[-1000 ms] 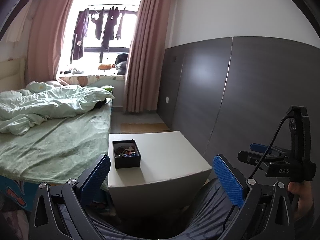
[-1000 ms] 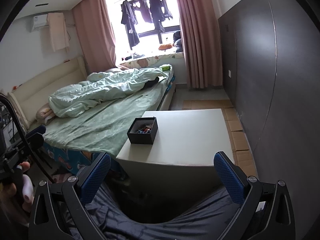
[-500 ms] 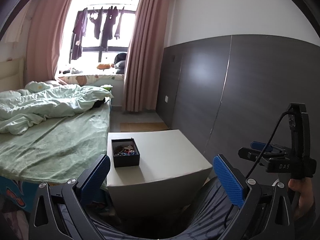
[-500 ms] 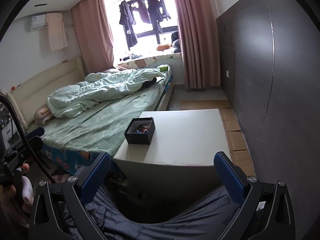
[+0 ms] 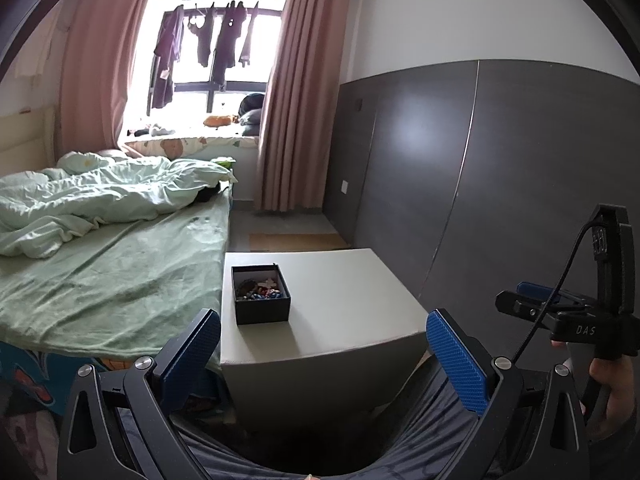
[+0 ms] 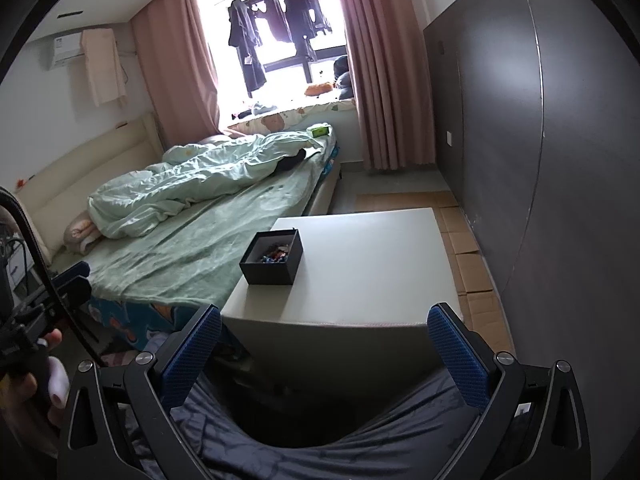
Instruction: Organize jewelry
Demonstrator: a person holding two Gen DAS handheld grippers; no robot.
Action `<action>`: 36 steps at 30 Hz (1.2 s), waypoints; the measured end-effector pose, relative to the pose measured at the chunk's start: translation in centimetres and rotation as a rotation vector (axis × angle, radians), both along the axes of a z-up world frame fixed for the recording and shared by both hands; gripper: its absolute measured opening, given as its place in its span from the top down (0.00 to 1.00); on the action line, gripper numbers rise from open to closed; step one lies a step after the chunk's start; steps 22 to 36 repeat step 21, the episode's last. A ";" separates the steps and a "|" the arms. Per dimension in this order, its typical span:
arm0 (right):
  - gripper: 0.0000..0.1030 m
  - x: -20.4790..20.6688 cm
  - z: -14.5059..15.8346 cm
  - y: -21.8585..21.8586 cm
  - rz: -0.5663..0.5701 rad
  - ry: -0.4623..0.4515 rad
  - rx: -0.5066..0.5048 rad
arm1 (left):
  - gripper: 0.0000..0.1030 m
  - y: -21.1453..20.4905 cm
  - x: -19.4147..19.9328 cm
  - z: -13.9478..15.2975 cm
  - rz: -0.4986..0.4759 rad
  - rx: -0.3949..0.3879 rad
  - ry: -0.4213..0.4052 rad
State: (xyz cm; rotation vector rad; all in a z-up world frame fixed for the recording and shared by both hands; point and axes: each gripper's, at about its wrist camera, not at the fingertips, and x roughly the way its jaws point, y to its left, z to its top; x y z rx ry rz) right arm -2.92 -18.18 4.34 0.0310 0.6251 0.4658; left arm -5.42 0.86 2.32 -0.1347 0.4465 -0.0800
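A small open black box [image 5: 261,294] holding a heap of mixed colourful jewelry [image 5: 259,289] stands on the left part of a white table [image 5: 340,312]. It also shows in the right wrist view [image 6: 273,257], on the table's left side [image 6: 368,276]. My left gripper [image 5: 322,350] is open and empty, held short of the table's near edge. My right gripper [image 6: 324,346] is open and empty too, also short of the near edge. The right gripper's body shows at the right edge of the left wrist view [image 5: 580,316].
A bed with green sheets [image 5: 108,272] and a rumpled quilt [image 6: 200,180] runs along the table's left. A dark panelled wall [image 5: 480,184] is on the right. Cardboard sheets [image 6: 464,248] lie on the floor. My lap in dark cloth [image 6: 320,440] is below.
Both views have shifted slightly: the table and box sit a little higher and farther in the frames. Both grippers stay open and empty.
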 end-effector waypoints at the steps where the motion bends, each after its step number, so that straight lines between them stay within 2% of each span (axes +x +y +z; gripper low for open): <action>1: 0.00 0.0 0.0 -0.1 0.002 0.003 0.004 | 0.00 0.0 0.0 0.0 0.000 -0.001 0.001; 14: 0.00 0.3 -0.5 -0.4 -0.011 0.012 0.019 | 0.00 0.0 0.0 0.2 0.041 0.027 -0.011; 21: 0.00 0.2 -0.6 -0.4 -0.014 0.018 0.015 | 0.00 0.5 -0.4 0.2 0.078 0.018 -0.018; 36: 0.00 0.2 -0.6 -0.4 -0.014 0.018 0.015 | 0.00 0.5 -0.4 0.2 0.078 0.018 -0.018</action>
